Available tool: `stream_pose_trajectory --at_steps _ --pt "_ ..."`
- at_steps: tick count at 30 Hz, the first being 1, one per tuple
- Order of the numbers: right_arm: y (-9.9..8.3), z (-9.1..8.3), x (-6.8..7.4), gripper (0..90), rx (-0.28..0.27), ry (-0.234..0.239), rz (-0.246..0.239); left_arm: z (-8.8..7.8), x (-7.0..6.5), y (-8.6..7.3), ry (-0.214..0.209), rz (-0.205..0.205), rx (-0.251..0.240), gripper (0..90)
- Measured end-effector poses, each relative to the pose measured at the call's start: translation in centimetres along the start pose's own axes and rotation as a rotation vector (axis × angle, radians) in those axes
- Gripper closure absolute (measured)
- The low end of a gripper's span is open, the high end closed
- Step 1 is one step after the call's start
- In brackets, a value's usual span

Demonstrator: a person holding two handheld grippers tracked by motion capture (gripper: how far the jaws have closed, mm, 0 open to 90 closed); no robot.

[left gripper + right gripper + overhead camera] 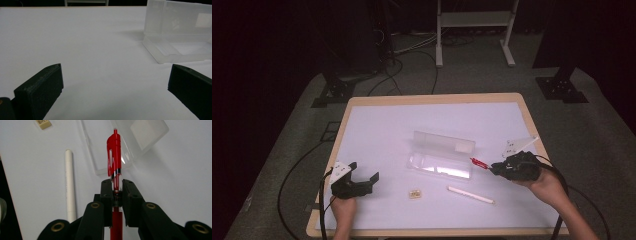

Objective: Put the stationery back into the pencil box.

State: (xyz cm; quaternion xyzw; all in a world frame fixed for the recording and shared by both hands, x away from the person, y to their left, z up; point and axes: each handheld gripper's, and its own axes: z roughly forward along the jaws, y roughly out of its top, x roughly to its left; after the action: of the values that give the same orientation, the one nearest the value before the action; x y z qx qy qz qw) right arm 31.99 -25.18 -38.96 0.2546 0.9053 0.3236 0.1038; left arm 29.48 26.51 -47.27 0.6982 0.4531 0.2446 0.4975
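My right gripper (497,169) (116,185) is shut on a red pen (114,155) whose clip end (478,162) sticks out toward the clear plastic case (442,160). The case lies open mid-table, its lid (444,141) standing up behind the tray; it also shows at the upper right of the left gripper view (178,32) and behind the pen (105,157). Near the front left, my left gripper (364,176) (115,82) stands open over bare white table, well apart from the case.
A white pen (470,195) (70,185) lies on the table in front of the case. A small tan eraser (414,193) (43,123) sits to its left. The white mat (387,130) covers the wooden table; cables and stands are on the floor beyond.
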Motion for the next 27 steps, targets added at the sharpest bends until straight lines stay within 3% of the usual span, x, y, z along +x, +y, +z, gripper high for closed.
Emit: stream_pose_trajectory --at_steps 27 --pt "4.5 0.9 0.6 78.9 0.000 0.036 -0.070 0.1 -0.1 0.0 0.003 0.002 0.006 0.0"
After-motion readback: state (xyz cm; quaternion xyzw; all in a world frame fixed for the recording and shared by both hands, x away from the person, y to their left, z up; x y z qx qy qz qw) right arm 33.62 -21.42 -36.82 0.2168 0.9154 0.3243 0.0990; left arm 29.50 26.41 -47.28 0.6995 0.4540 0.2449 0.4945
